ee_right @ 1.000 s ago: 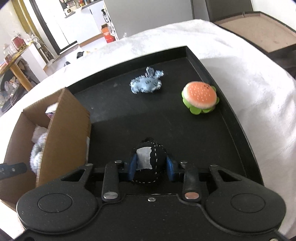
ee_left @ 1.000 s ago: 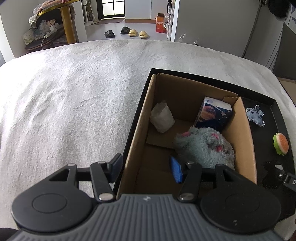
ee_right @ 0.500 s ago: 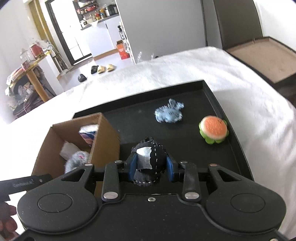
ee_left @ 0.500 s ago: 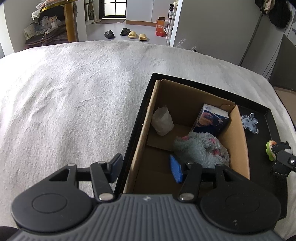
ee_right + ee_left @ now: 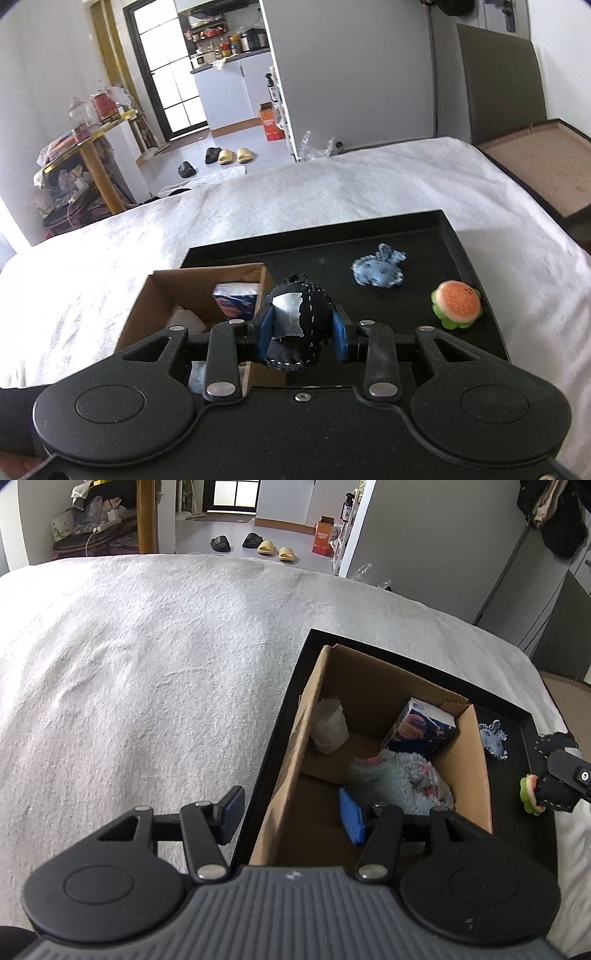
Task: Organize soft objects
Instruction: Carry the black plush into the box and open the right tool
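**Black stitched toy in right gripper; box astride the left gripper's fingers**

Right wrist view, near: right gripper (image 5: 302, 331) has its blue pads clamped on a black fabric toy with white stitching and a grey patch (image 5: 298, 325), held above the black rectangular tray (image 5: 476, 295). Beyond it on the tray floor: an orange-and-green plush burger (image 5: 457, 303), then a frayed pale-blue denim toy (image 5: 378, 271), well apart from each other.

Left wrist view only: left gripper (image 5: 291, 818) stands about half open, gripping nothing, one finger outside and one inside the brown cardboard box's (image 5: 291, 760) left wall. This view alone shows the fluffy teal-and-pink plush (image 5: 402, 779) on the box floor; behind it lie a white crumpled bundle (image 5: 329, 725) and a blue printed tissue pack (image 5: 424, 725). Print on the pack is unreadable.

Far, both views: white textured bedcover (image 5: 147, 657), an orange carton (image 5: 269, 123) on the floor, lettering illegible.
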Available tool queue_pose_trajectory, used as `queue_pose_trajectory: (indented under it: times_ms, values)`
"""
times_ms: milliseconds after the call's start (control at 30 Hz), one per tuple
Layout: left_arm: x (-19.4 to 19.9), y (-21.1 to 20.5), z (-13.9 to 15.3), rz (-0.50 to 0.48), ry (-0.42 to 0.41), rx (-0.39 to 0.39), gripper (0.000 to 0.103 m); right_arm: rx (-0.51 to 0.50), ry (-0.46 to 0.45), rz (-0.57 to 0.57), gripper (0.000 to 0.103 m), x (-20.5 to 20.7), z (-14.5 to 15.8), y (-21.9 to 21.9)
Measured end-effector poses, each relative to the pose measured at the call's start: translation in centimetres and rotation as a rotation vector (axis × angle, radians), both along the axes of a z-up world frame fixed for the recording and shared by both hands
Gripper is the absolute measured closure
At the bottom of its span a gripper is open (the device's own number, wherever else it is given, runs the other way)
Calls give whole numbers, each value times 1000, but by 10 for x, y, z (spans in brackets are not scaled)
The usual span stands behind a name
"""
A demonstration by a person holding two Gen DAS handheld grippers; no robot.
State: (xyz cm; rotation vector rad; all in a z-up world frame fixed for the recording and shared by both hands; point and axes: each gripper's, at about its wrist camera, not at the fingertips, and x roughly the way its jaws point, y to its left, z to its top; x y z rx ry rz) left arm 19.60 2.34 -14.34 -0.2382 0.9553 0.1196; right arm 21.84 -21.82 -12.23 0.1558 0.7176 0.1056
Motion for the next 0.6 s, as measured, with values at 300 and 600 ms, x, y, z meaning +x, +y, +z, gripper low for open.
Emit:
queue_pose_trajectory:
  times_ms: [300, 600]
  values:
    - [-1, 13, -2, 13, -4, -36, 49, -24, -17, 57, 70, 2, 5, 32]
    - [-2, 24, -6, 17, -13, -77, 53, 0, -18, 109, 70, 6, 1, 62]
